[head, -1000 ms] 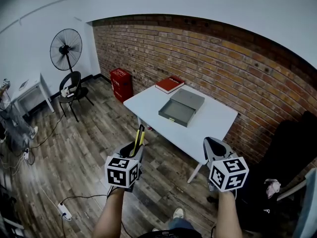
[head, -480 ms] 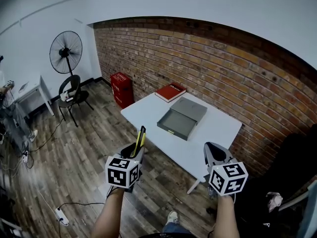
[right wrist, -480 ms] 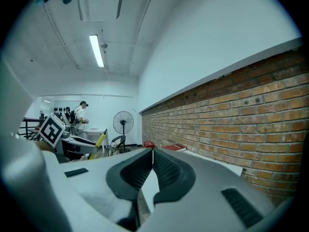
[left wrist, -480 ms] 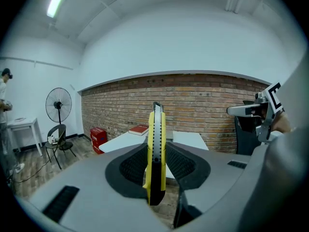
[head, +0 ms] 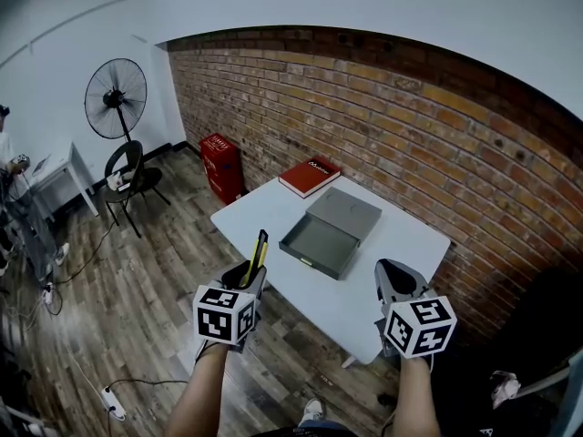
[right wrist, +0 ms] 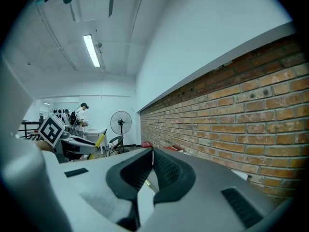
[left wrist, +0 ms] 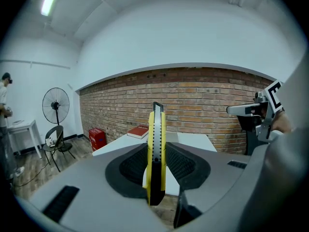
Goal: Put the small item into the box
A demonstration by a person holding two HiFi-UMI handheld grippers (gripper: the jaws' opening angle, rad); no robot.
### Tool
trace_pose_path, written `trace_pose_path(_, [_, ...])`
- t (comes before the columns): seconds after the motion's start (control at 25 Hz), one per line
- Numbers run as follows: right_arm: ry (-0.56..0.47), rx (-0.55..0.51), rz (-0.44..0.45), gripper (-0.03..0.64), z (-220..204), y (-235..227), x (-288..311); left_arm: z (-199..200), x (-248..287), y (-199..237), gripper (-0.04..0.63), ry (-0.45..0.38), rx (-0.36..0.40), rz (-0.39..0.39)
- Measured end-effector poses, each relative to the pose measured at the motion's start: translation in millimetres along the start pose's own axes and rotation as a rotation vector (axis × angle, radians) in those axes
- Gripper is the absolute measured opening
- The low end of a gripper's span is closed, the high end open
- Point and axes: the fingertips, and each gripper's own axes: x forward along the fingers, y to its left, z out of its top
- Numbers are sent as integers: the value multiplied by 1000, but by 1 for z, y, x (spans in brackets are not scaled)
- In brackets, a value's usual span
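While both forearms reach forward toward the table, the left hand-held gripper has its pads pressed on a yellow utility knife. The knife stands upright between the pads, its narrow edge facing the left gripper view's camera and its dark tip sticking out above the jaws. The right hand-held gripper has its jaws brought together at the tips, with nothing between them. In the head view both grippers hang by the table's near edge, and the knife is short of the box and apart from it.

The grey box lies open near the middle of the white table, with a flat grey lid just behind it on the side toward the brick wall. A red book lies at the table's far corner, close to that wall. On the wooden floor to the left stand a red crate against the bricks, a black chair and a tall floor fan beside the white wall.
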Motion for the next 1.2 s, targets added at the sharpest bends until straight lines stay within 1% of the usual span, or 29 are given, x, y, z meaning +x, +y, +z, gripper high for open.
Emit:
trace_pose_path(0.52, [21,4,23,21,1,-61,51,23,77,-9,132,15,-7,11])
trace_pose_path(0.8, [25,14,36,20,0,-83,62,28,99,-15,132,32,0,23])
trace_pose_path(1.2, [12,9,43,21,8,-91,75,40,115,-14,132,23,11,22])
